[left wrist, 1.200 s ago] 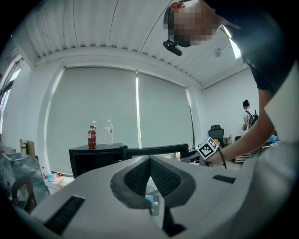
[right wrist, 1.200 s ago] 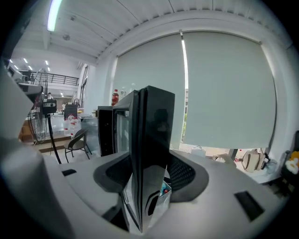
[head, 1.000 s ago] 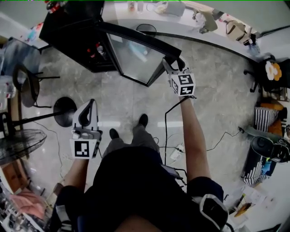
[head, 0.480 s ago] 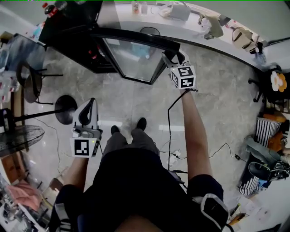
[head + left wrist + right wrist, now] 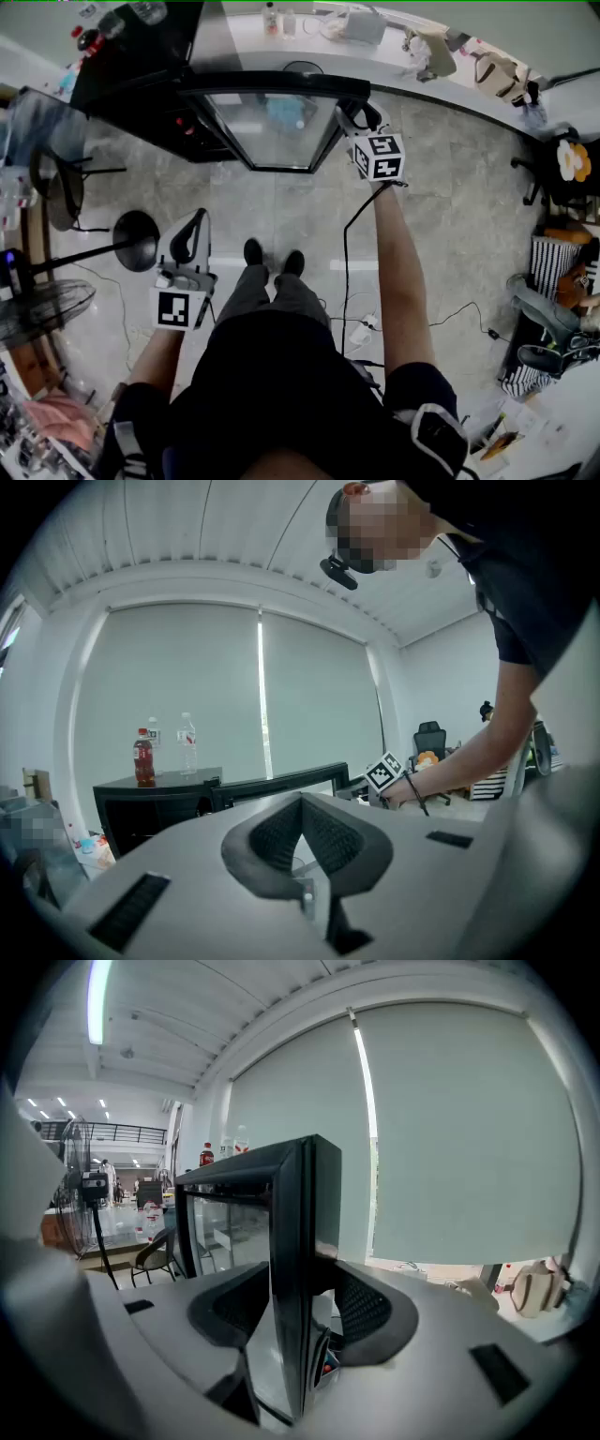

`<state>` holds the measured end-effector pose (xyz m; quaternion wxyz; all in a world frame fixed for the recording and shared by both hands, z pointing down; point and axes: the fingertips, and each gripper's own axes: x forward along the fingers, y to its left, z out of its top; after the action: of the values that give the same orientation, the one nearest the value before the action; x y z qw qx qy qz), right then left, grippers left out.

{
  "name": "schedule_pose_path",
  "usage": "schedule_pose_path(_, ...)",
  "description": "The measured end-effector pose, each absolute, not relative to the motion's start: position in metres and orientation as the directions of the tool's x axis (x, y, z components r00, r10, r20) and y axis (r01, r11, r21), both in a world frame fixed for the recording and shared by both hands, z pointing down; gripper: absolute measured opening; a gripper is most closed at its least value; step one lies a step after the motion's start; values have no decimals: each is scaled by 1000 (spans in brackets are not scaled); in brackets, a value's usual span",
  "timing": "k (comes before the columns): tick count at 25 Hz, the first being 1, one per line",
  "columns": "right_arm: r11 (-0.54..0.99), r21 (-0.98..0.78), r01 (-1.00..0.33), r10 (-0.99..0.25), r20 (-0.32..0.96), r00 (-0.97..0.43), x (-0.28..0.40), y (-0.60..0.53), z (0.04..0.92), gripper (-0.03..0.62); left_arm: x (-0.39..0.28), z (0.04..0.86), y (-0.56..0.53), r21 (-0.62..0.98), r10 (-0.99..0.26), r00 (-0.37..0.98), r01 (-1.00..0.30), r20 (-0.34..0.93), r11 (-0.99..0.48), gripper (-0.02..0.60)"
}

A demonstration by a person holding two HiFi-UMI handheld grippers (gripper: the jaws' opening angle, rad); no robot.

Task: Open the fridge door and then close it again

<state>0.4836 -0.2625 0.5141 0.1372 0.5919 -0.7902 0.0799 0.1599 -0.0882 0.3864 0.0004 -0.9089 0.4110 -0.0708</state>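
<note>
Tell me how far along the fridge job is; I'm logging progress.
Done: the fridge door stands swung open. In hand: the right gripper clamps the door's free edge, its jaws having just closed further on it; the left gripper hangs shut and empty. Left: shutting the door against the fridge.

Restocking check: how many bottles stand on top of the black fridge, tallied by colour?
Red drink bottle: 1
Clear bottles: 2 (one partly hidden behind the red one)
Total: 3
</note>
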Motion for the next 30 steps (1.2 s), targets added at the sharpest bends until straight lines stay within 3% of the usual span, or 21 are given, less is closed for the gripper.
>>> schedule_pose_path(30,229,52,-972,-933,298,-203,499,-325,518,227,134,401,-128,-60,-727,668,-728,160,-683,23)
